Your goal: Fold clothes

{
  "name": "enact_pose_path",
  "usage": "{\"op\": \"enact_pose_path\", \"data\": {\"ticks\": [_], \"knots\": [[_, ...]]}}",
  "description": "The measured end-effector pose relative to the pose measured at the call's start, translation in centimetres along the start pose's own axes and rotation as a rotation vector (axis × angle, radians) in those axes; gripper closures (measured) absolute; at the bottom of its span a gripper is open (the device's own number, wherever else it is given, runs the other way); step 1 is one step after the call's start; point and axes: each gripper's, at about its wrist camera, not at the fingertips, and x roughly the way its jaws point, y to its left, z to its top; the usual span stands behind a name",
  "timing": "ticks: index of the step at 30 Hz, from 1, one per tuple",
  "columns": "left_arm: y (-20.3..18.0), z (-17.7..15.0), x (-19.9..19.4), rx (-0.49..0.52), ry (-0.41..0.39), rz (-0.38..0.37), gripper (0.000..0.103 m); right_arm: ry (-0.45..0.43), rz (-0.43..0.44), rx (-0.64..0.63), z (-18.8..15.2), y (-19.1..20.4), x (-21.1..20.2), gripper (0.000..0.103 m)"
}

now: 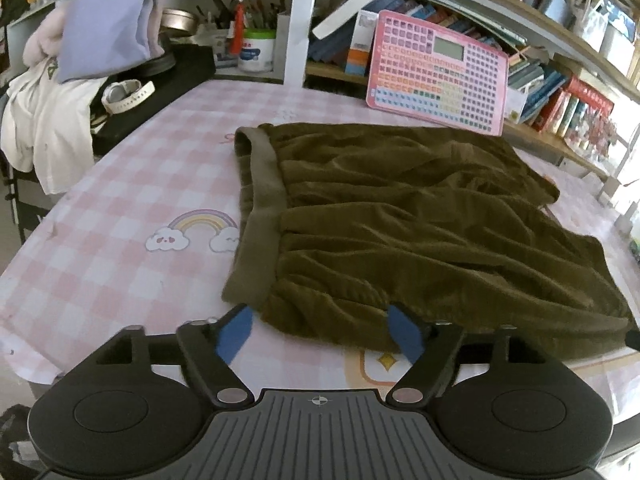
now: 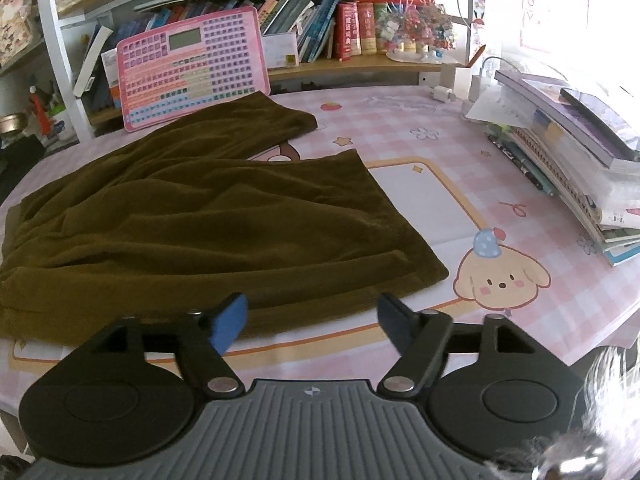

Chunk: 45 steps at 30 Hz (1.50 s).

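Lying flat: one brown shorts, two wide-apart grippers.

Brown shorts flat on pink checked tablecloth; right hand-held gripper agape, empty, at hem.

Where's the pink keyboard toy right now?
The pink keyboard toy leans against the bookshelf at the table's far edge, just behind the brown shorts; centre-right in the left wrist view, upper left in the right.

Dark olive-brown corduroy shorts lie flat and rumpled on the pink checked worktop, elastic waistband at the left, two leg openings at the right, the far leg angled slightly away.
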Motion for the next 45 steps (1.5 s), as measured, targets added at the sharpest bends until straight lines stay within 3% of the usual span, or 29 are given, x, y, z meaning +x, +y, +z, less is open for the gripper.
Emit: {"op": "enact_pose_path", "data": {"ticks": [5, 11, 27, 45], "knots": [[-0.9, -0.2, 0.0, 0.039, 0.010, 0.020, 0.015, 0.002, -0.011, -0.023, -0.2, 0.6, 0.0, 0.013], [-2.0, -0.3, -0.3, 0.094, 0.004, 0.024, 0.014, 0.001, -0.008, -0.053, -0.4, 1.4, 0.0, 0.011], [-4.1, -0.1, -0.3, 0.175, -0.014, -0.012, 0.014, 0.008, -0.012, -0.096, -0.6, 2.3, -0.3, 0.006], [-4.1, -0.1, -0.6, 0.181, -0.012, -0.005, 0.014, 0.012, -0.005, -0.111, -0.8, 2.8, -0.3, 0.005]]}}
